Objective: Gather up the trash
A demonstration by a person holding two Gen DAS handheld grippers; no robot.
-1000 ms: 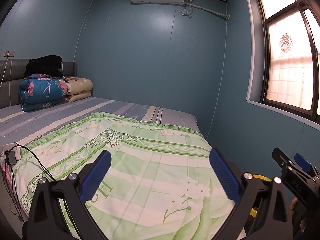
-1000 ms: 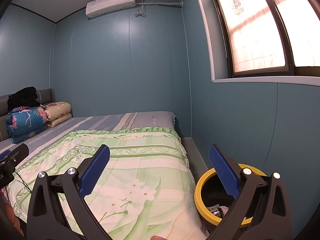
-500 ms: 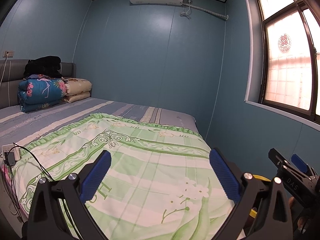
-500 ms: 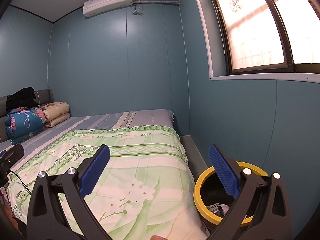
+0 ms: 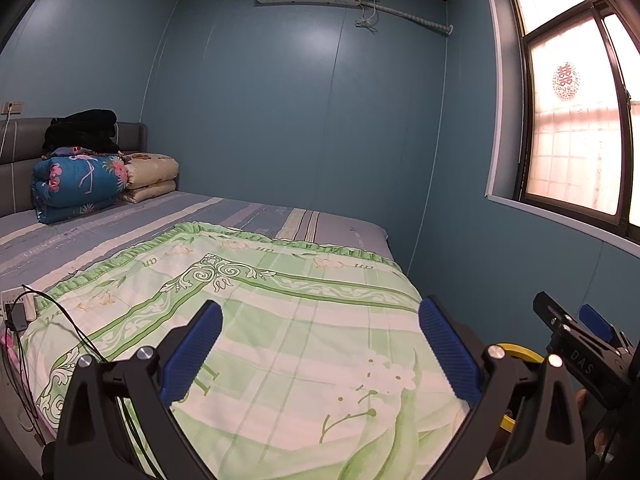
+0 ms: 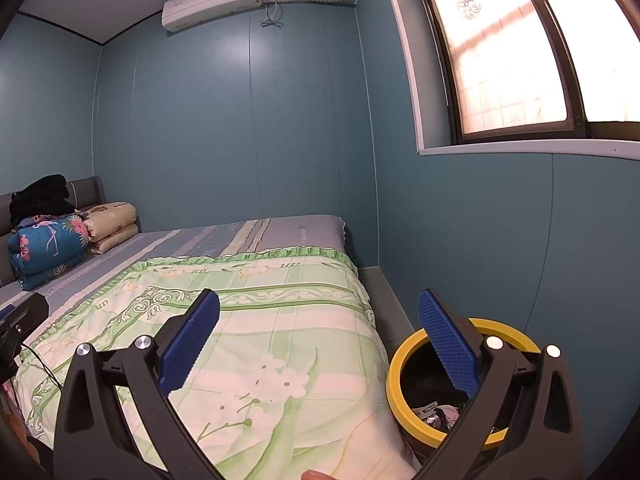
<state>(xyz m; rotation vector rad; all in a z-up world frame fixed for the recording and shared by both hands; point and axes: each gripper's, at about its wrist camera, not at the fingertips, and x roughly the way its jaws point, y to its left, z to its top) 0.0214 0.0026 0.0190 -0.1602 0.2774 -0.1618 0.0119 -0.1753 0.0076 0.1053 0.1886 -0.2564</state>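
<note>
Right wrist view shows the right gripper [image 6: 318, 340] spread wide and empty above the bed [image 6: 260, 320], with the yellow-rimmed trash bin [image 6: 394, 376] at lower right, some trash inside. Left gripper [image 5: 320, 344] is also spread wide, level over the green blanket [image 5: 280, 320] at lower centre.

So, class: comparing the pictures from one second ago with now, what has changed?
Almost nothing. Both views drift slightly. The left gripper and right gripper stay open and empty; nothing was grasped or released. The bin and bedspread lie as before.

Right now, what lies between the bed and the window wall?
In the right wrist view, a yellow-rimmed trash bin stands on a grey floor strip there.
</note>
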